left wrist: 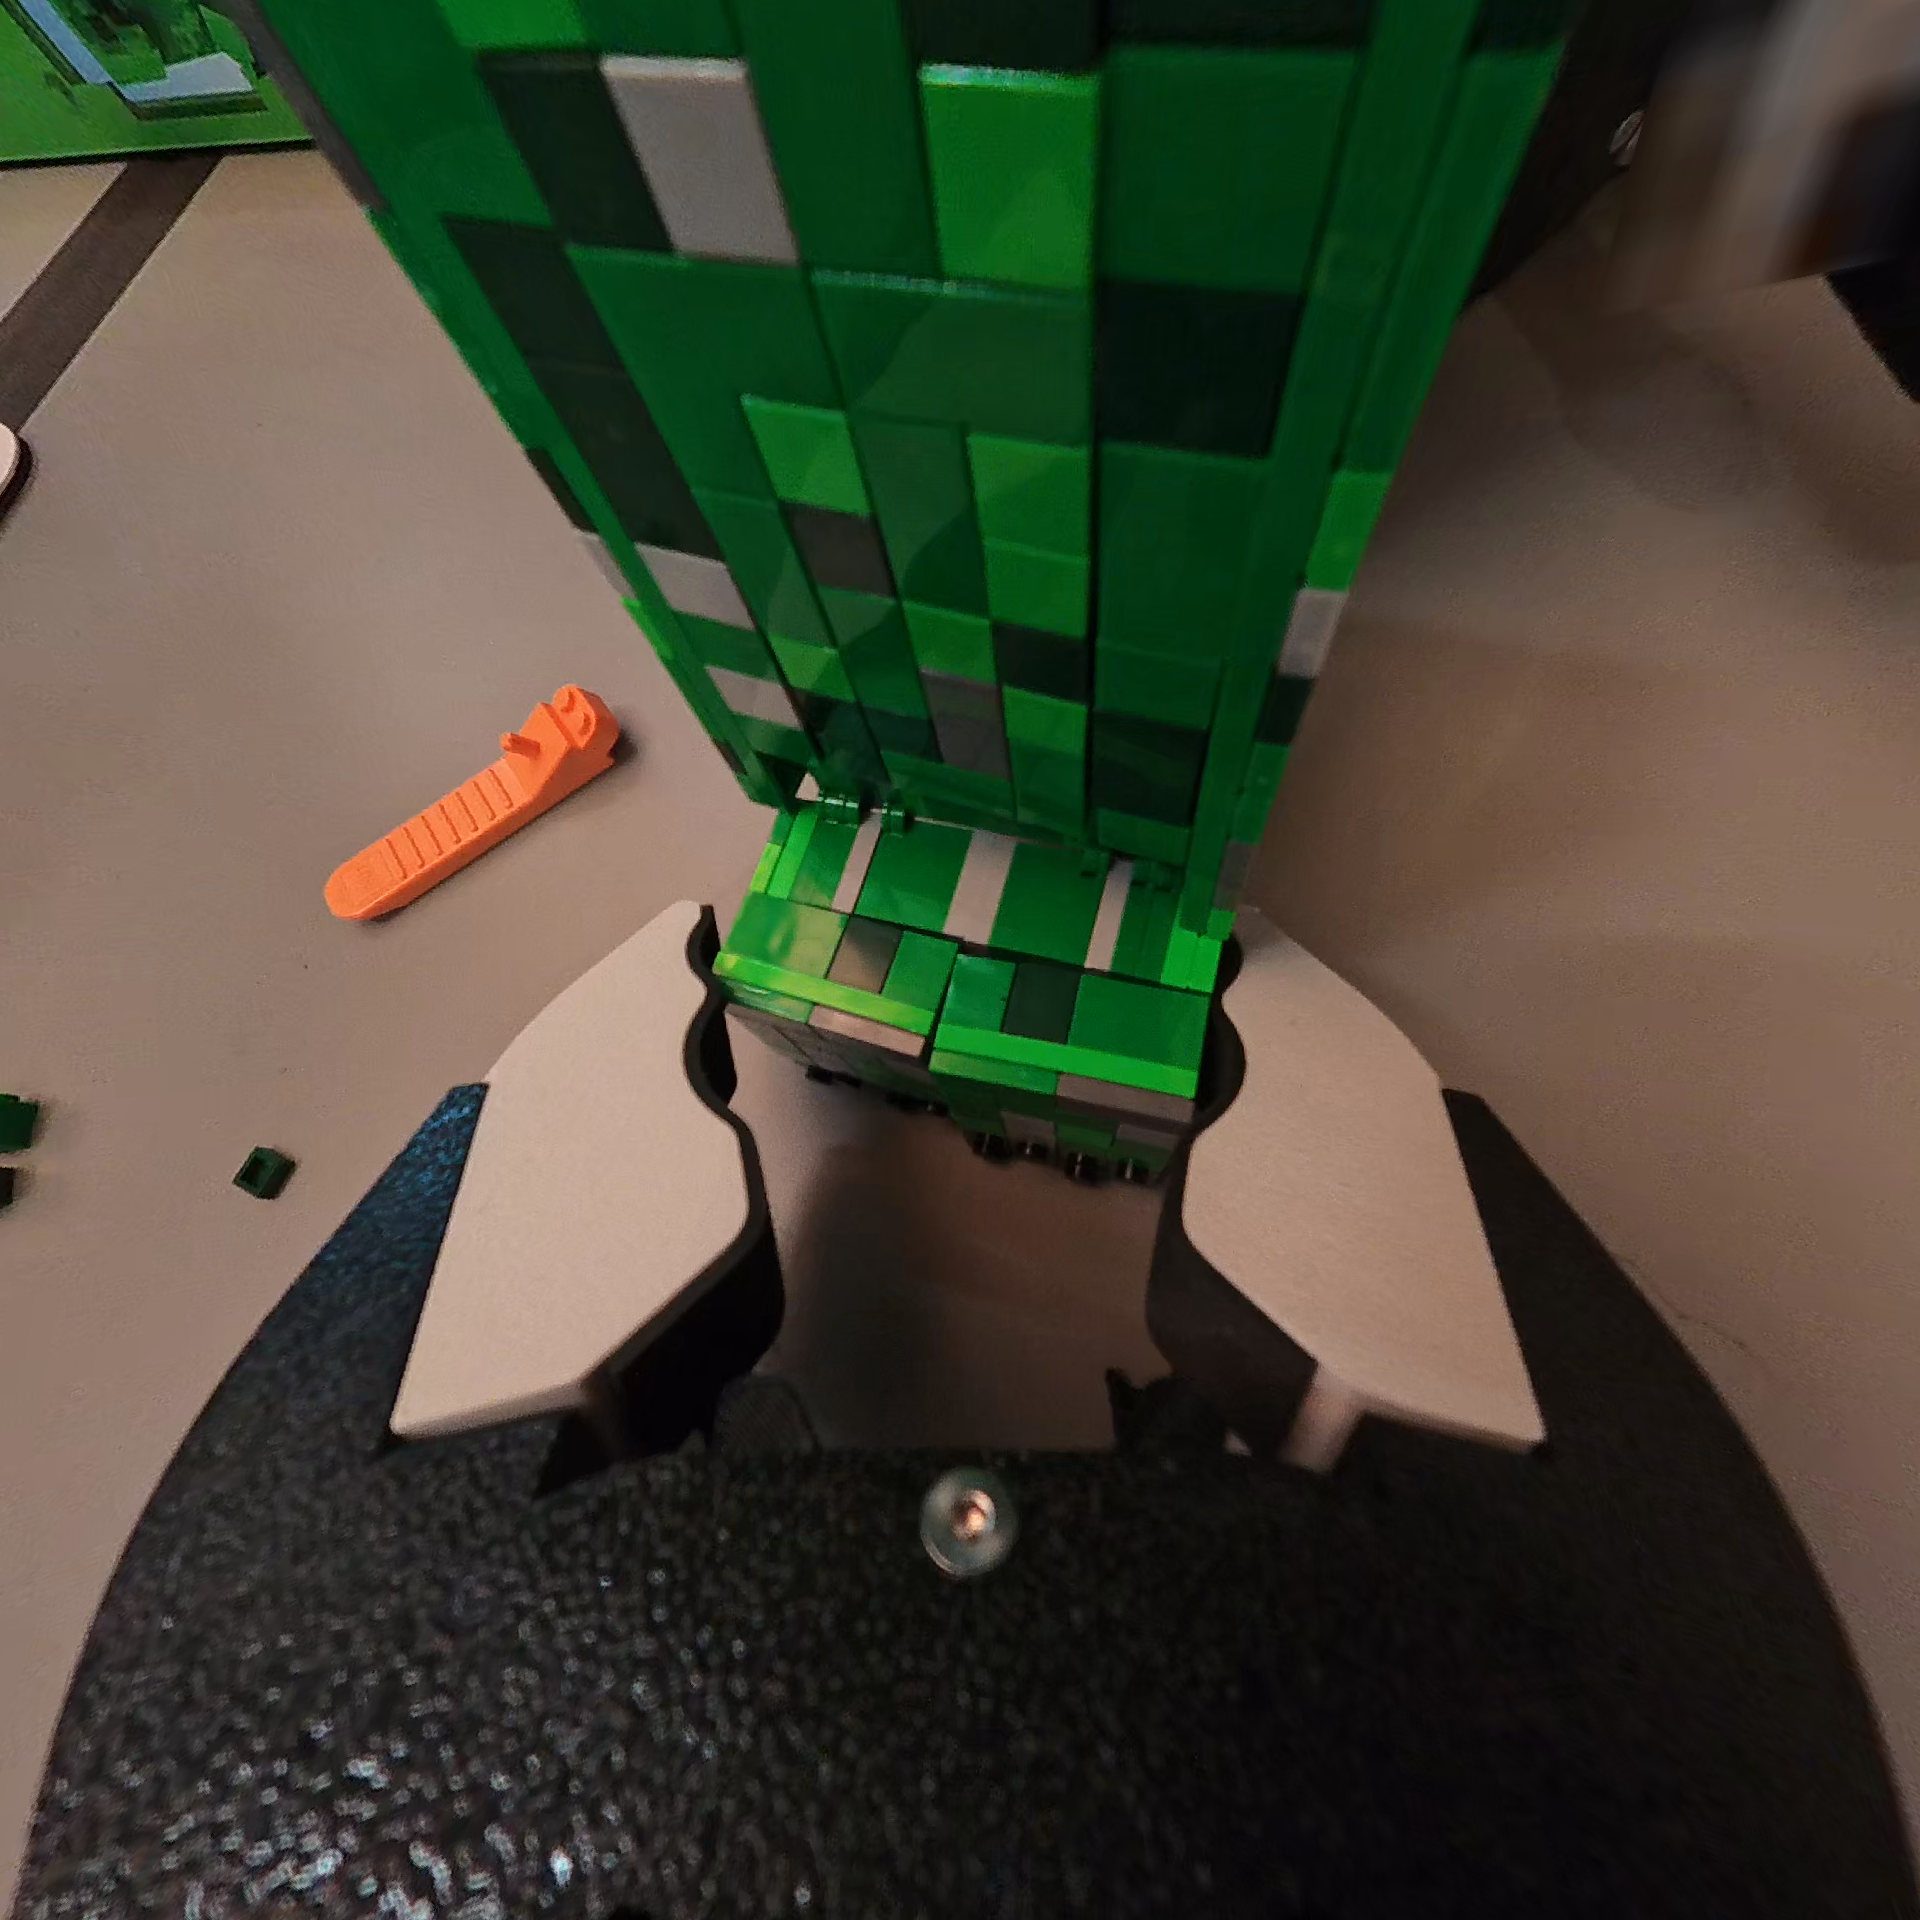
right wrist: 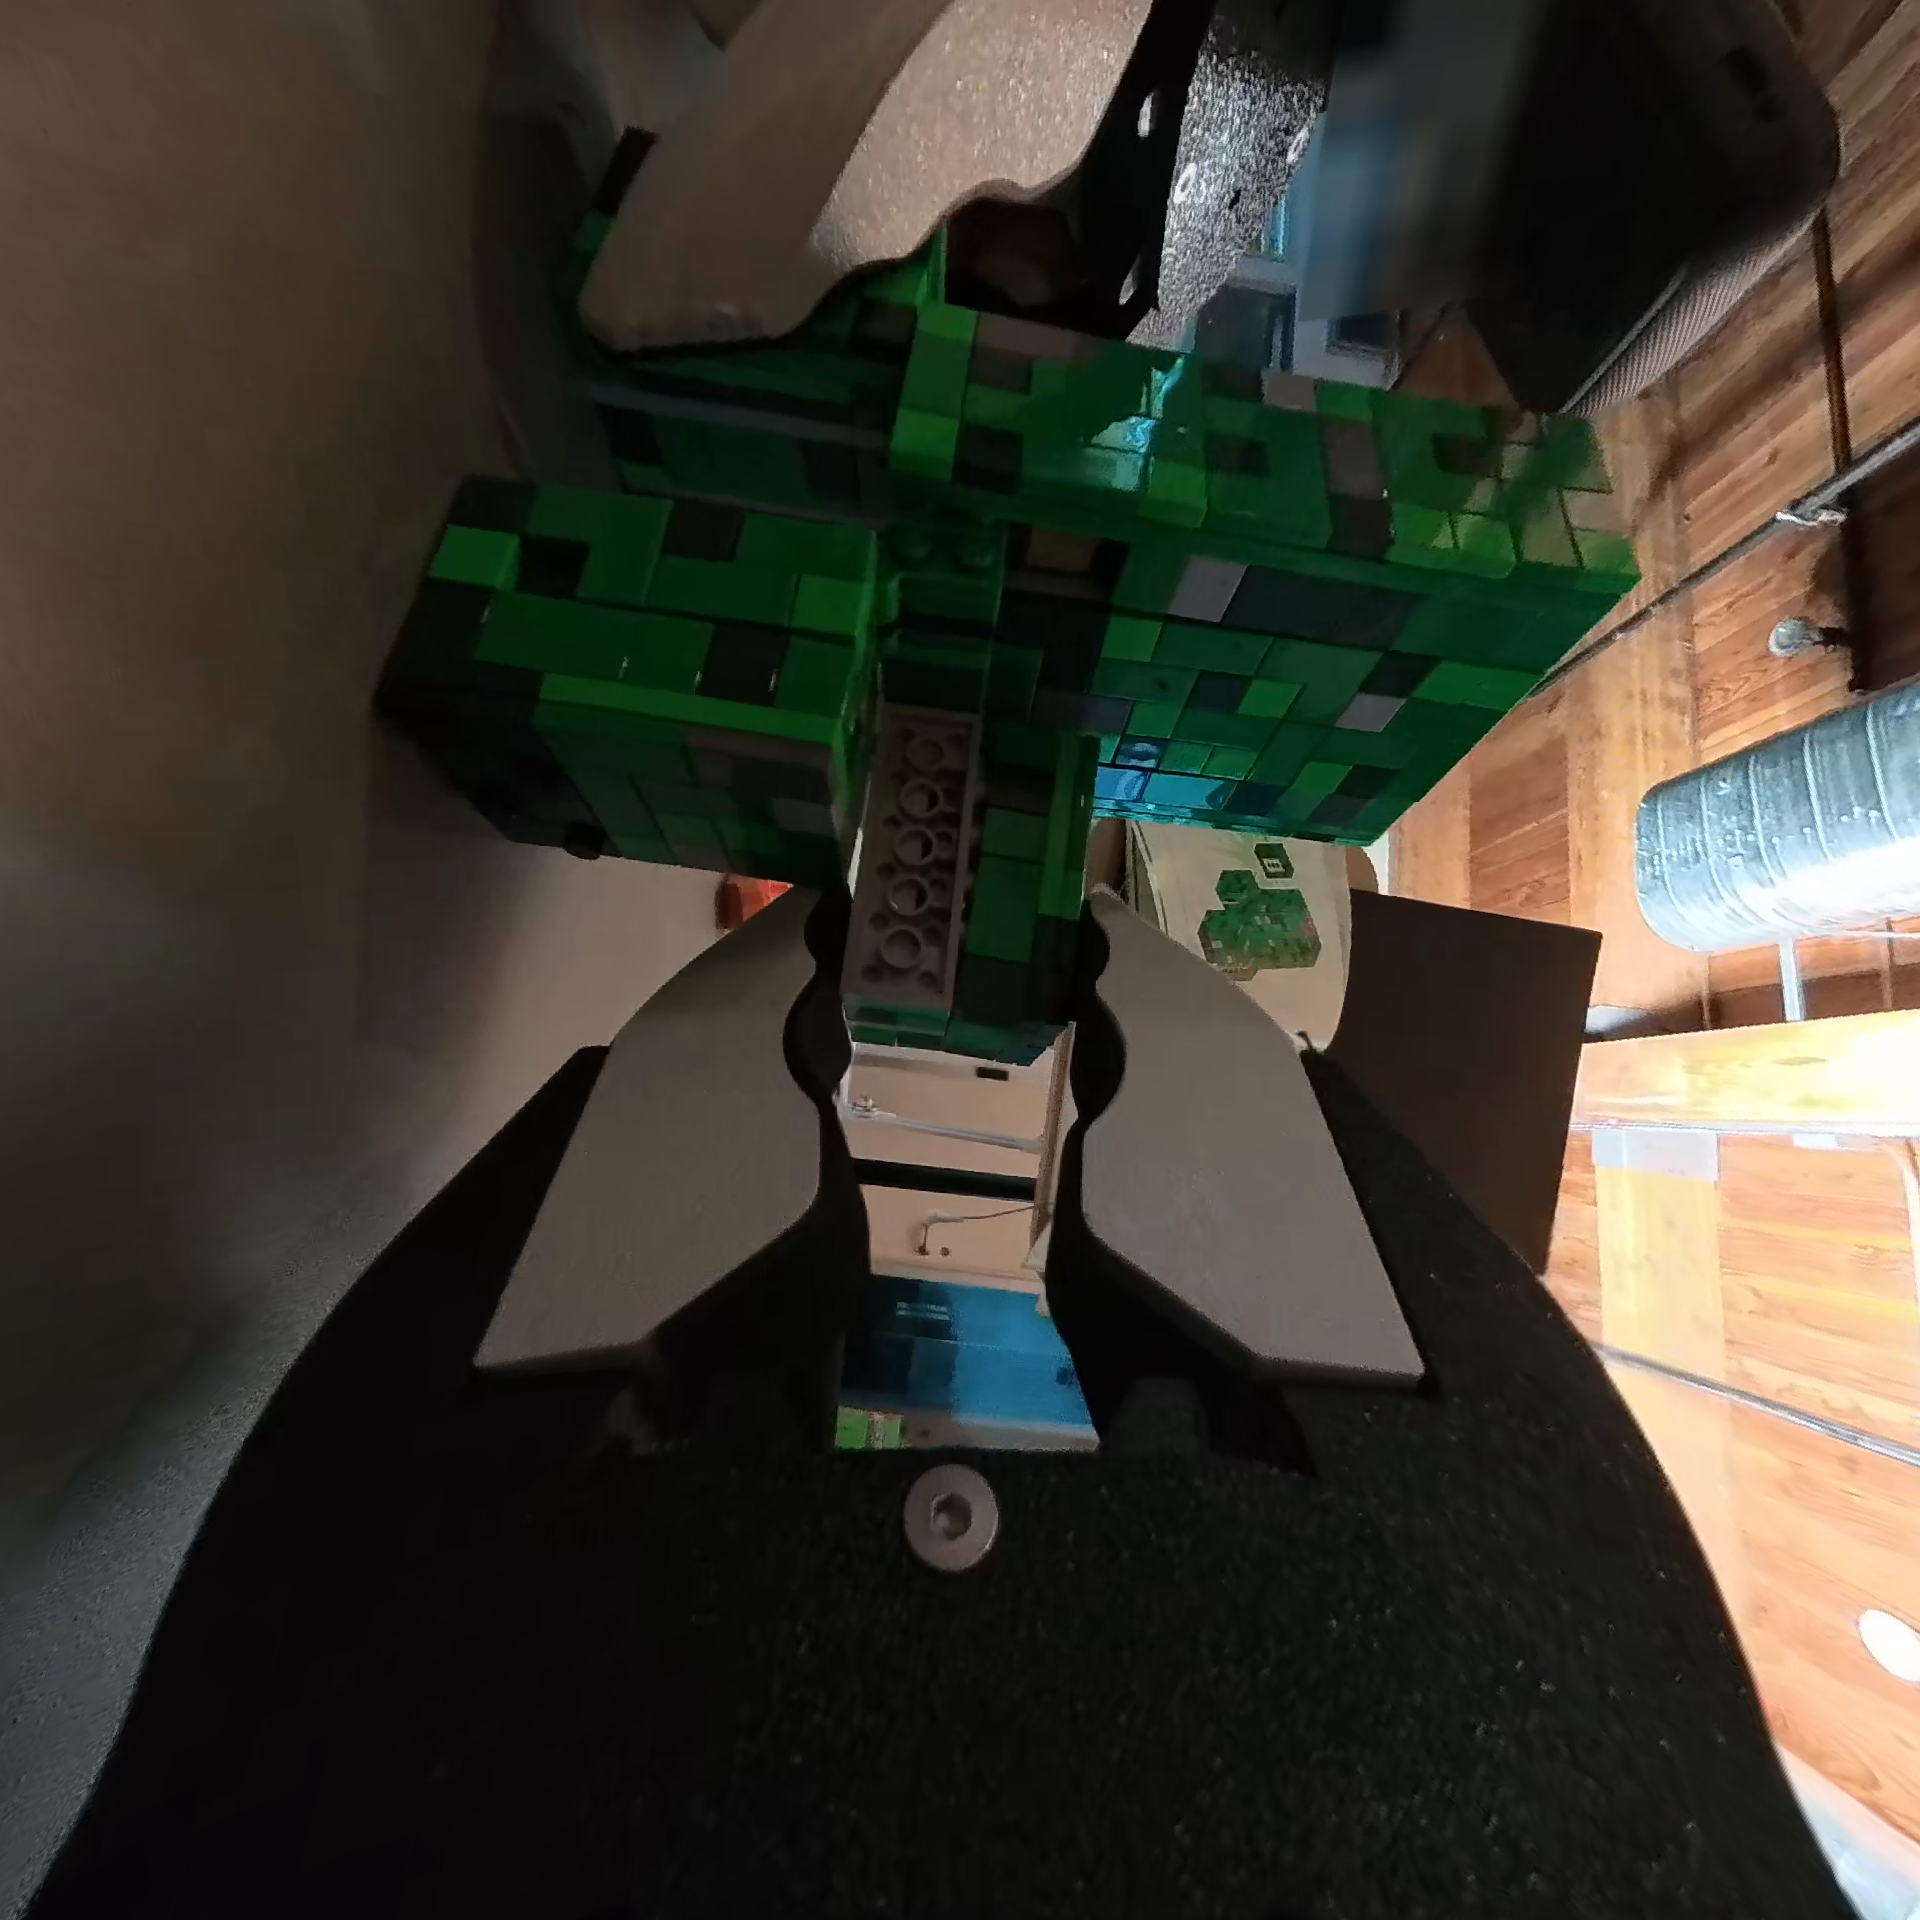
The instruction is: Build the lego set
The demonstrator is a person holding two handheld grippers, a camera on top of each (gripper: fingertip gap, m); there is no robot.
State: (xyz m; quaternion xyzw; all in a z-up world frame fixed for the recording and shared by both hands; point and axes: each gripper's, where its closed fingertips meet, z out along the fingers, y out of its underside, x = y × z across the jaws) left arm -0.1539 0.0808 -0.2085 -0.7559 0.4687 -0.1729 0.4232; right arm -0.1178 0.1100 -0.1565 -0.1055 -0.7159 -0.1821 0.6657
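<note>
A tall green, dark green and grey lego model (left wrist: 987, 364) stands on the grey table (left wrist: 312, 468). My left gripper (left wrist: 971, 997) is shut on the model's foot block (left wrist: 1081, 1023), one finger on each side. In the right wrist view the model (right wrist: 1299, 644) is tilted and seen from the side. My right gripper (right wrist: 956, 935) is shut on a green leg block with a grey holed brick (right wrist: 909, 852) on its face. The left gripper's finger (right wrist: 727, 208) shows at the top of that view, against the model.
An orange brick separator (left wrist: 473, 810) lies on the table to the left of the model. Small dark green pieces (left wrist: 262, 1172) lie at the left edge. A green booklet (left wrist: 125, 94) is at the far left. A bag with a green picture (right wrist: 1247, 914) sits beyond the model. My right fingertips sit around 7 cm from my left ones. About 8 cm separates my left fingertips from the orange brick separator (left wrist: 473, 810).
</note>
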